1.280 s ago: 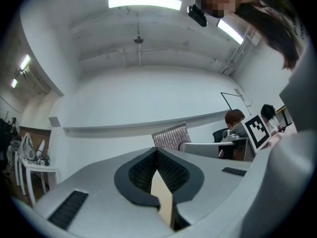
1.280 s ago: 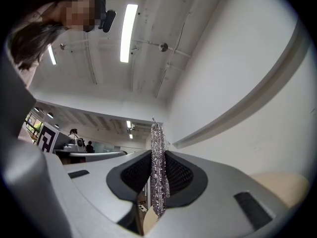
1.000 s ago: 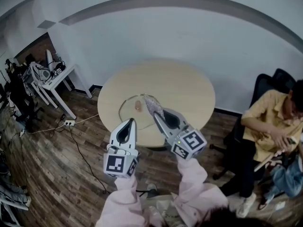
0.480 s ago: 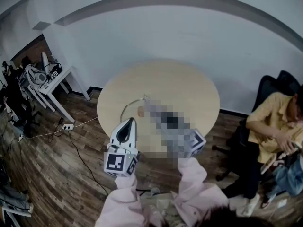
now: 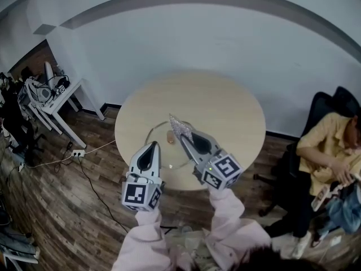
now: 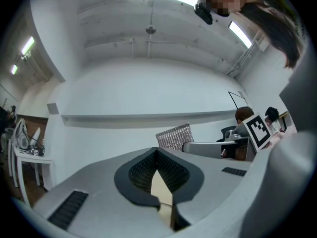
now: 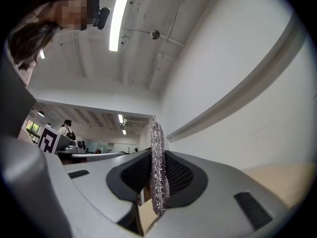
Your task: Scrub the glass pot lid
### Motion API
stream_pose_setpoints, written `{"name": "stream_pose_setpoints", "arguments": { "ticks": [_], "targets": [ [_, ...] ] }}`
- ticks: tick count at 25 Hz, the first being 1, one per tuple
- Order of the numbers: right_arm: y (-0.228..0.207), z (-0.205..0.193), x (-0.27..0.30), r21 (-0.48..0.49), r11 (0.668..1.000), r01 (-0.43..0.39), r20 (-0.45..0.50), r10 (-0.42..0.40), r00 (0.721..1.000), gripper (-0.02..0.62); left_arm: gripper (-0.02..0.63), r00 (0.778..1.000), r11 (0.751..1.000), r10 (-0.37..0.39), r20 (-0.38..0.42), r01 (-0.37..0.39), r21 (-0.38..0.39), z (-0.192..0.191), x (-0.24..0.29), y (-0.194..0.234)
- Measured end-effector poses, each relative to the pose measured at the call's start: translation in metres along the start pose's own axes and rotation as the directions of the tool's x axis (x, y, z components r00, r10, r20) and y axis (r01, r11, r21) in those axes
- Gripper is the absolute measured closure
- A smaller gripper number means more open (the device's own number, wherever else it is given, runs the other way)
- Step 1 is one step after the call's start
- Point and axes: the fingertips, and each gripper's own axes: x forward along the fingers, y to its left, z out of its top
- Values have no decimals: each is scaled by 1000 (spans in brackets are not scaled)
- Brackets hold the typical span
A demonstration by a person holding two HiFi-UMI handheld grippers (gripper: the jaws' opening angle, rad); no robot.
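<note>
The round clear glass pot lid point(image 5: 159, 133) lies flat on the round pale-wood bench point(image 5: 225, 112), toward the near-left part of the top, with its small brownish knob point(image 5: 170, 137) facing up. The right tool point(image 5: 183, 135) is clenched on a silvery, glittering mesh scrubbing cloth point(image 5: 179, 125). In the right gripper view the cloth point(image 7: 157, 172) stands pinched edge-on between the dark ribbed pads point(image 7: 181, 175) and pokes out past their tips. From the head view the cloth hangs over the lid just beside the knob, but whether it touches the glass cannot be told. The right gripper view looks mostly at wall and ceiling, which suggests the cloth is raised rather than pressed down. The left tool point(image 5: 154, 145) sits over the lid's near rim. In its own view point(image 6: 156, 155) the jaws are brought together at the tips with nothing caught between them, so it is not steadying the lid. No suds, water or streaks show on the glass, so how much has been scrubbed cannot be judged. The scrubber is in hand and in place, and the rubbing itself looks largely left to do.
</note>
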Motion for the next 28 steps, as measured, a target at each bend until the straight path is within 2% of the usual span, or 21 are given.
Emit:
{"name": "stream_pose_setpoints", "arguments": {
  "ticks": [10, 16, 28],
  "targets": [
    [-1, -14, 32, 0, 1000, 22, 4, -22, 1000, 517, 606, 1000, 1000, -16, -14, 15, -27, -18, 9, 34],
    [-7, -40, 47, 31, 999, 36, -28, -36, 999, 518, 606, 999, 999, -29, -37, 27, -32, -40, 16, 50],
    [-37, -59, 80, 57, 998, 24, -64, -21, 998, 518, 606, 998, 997, 11, -67, -15, -71, -64, 40, 79]
  ]
}}
